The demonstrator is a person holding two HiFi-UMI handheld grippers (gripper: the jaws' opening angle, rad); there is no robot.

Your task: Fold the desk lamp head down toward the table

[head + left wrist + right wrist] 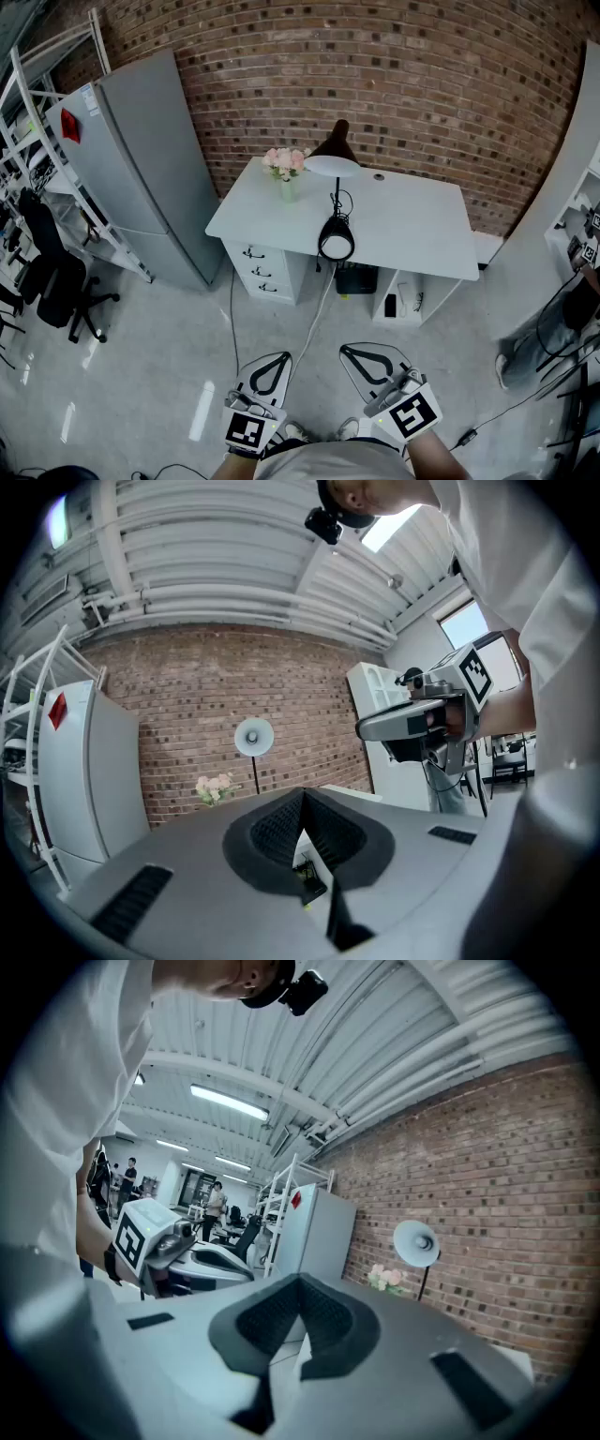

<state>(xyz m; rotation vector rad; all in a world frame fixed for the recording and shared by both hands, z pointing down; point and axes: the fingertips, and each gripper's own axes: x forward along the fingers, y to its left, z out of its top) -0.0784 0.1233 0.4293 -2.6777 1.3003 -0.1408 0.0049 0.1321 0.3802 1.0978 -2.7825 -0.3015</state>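
Note:
A black desk lamp stands on the white desk (412, 225) far ahead of me. Its round base (336, 240) sits at the desk's front edge. Its head (333, 155) is raised on a thin stem and faces me as a pale disc (253, 736) (417, 1241). My left gripper (281, 355) (302, 792) and my right gripper (345, 350) (300, 1279) hang low in front of me over the floor, well short of the desk. Both point level at the lamp, jaws shut with nothing between them. Each gripper view also shows the other gripper off to the side.
A vase of pink flowers (286, 164) stands on the desk left of the lamp. A grey fridge (141, 159) is at the left, with an office chair (56, 281) and shelving beyond it. Drawers (267, 267) sit under the desk. Cables run over the floor. A person (553, 328) stands at the right.

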